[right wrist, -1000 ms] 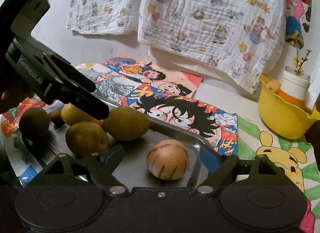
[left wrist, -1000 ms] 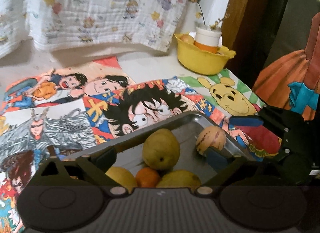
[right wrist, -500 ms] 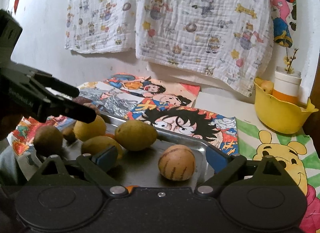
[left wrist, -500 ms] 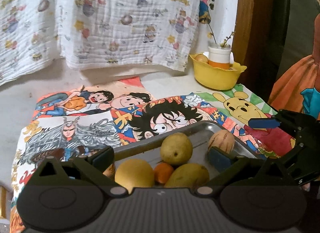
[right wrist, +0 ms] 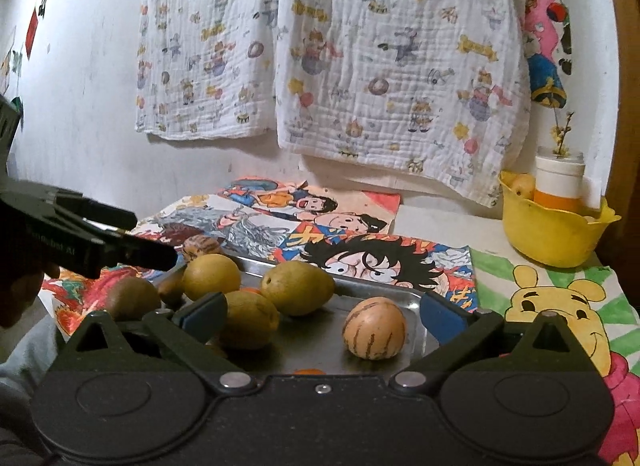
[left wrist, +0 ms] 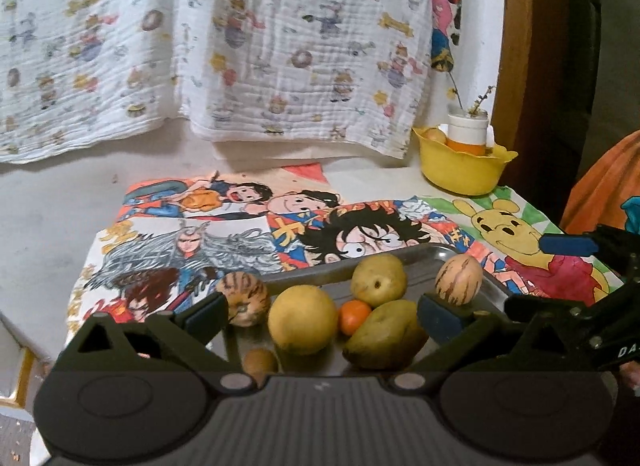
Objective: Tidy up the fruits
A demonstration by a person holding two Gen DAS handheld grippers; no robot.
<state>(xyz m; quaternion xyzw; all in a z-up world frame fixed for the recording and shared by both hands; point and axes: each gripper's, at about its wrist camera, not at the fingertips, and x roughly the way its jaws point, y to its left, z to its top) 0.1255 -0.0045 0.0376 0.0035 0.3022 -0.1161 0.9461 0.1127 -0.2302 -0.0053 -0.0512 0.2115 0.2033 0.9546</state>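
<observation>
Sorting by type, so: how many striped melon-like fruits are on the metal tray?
2. One striped fruit lies near the tray's right corner, alone; the other at the left edge. The piled fruit could hide more.

Only partial white letters "DA" on the right gripper [left wrist: 568, 244] body.

Fruits [left wrist: 302, 320] on metal tray [left wrist: 490, 286]
</observation>
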